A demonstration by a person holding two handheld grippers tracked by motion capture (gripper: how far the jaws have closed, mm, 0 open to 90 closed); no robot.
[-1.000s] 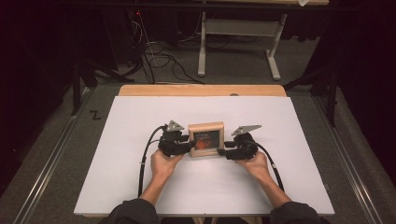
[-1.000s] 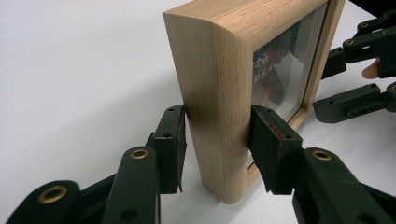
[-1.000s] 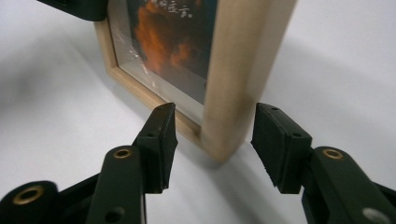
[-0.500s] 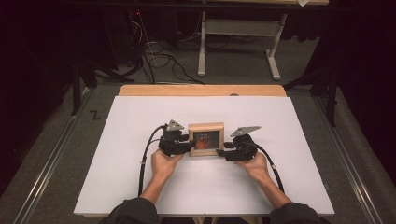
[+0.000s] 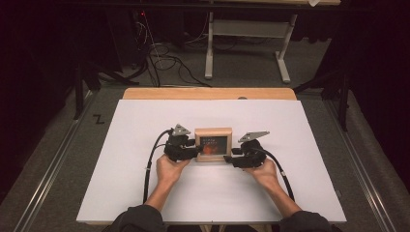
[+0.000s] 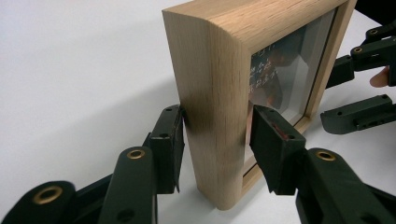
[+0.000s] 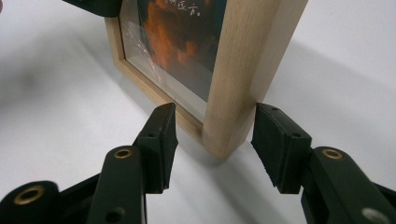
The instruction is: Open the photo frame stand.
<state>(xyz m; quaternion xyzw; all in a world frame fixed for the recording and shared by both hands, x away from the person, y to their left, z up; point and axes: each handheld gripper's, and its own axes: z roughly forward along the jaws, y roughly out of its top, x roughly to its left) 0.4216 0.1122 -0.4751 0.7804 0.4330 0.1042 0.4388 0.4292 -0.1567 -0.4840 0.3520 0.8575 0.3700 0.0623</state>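
Frame: wooden picture frame [image 5: 213, 144] standing upright on its lower edge near the middle of the white table [image 5: 125, 193], well away from every edge, glass side toward the person (an orange-and-dark picture with small light lettering sits behind the glass).

Why upright: judging by its thick sides, the frame can stand on its own, and a gripper at each end would steady it against tipping.

Left gripper [image 6: 215, 140]: it straddles the frame's left end, one jaw on the back, one on the glass side. In the left gripper view the pads [image 6: 173, 140] lie right at the wood, though I cannot tell whether they press or merely touch; the jaws have been easing apart a little.

Right gripper [image 7: 212, 140]: it straddles the frame's right end near the bottom corner. The jaws stand apart with clear gaps on both sides of the wood, so nothing is clamped here.

Hands: both rest low on the table, on either side of the frame, palms up under the grippers.

Judgement: the frame looks set down and on the point of release, or about to be taken up; which one is not clear.

Beyond: a strip of bare wood runs along the table's far edge.
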